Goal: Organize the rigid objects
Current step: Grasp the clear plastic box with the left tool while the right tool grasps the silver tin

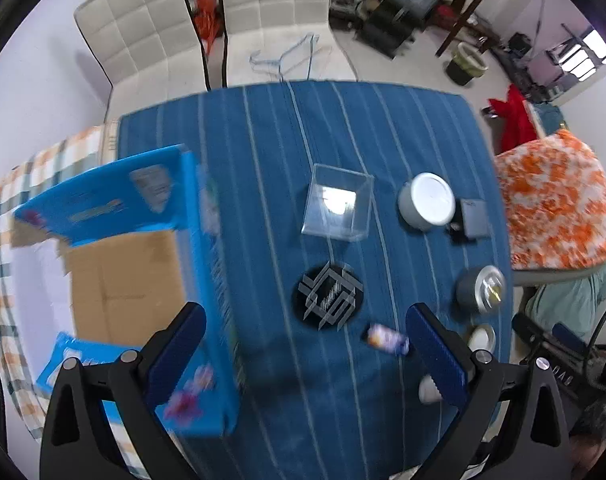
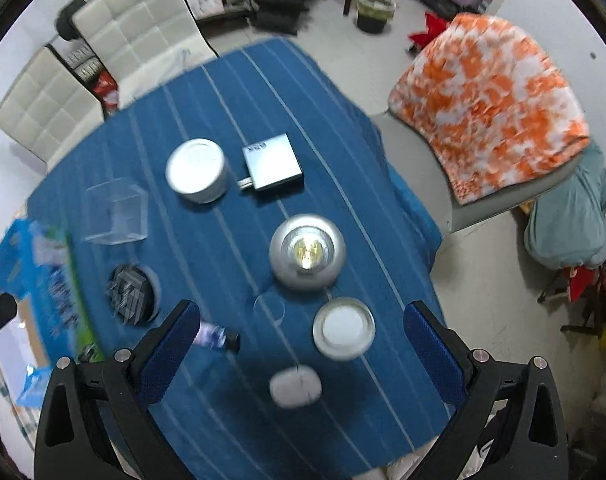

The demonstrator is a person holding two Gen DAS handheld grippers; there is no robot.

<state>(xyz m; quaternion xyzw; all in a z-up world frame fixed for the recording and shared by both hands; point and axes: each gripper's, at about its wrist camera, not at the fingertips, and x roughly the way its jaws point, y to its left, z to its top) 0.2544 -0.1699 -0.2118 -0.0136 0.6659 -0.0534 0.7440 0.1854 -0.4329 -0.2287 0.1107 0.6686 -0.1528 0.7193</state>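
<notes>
An open blue cardboard box (image 1: 127, 264) stands at the left of the blue striped table (image 1: 263, 152). On the cloth lie a clear plastic cube (image 1: 337, 206), a black round disc with a grey pattern (image 1: 329, 295), a white-lidded tin (image 1: 427, 200), a grey flat device (image 2: 273, 162), a metal tin with a gold centre (image 2: 307, 252), a small round tin (image 2: 344, 333), a small purple bottle (image 2: 215, 338) and a white oval case (image 2: 295, 389). My left gripper (image 1: 309, 354) is open above the cloth, empty. My right gripper (image 2: 303, 350) is open above the small tin and the case.
Two white padded chairs (image 1: 143, 44) stand behind the table. A chair draped with an orange-and-white cloth (image 2: 491, 108) is at the right. A checked cloth (image 1: 7, 216) lies under the box. Clutter and a bin (image 2: 375, 10) sit on the far floor.
</notes>
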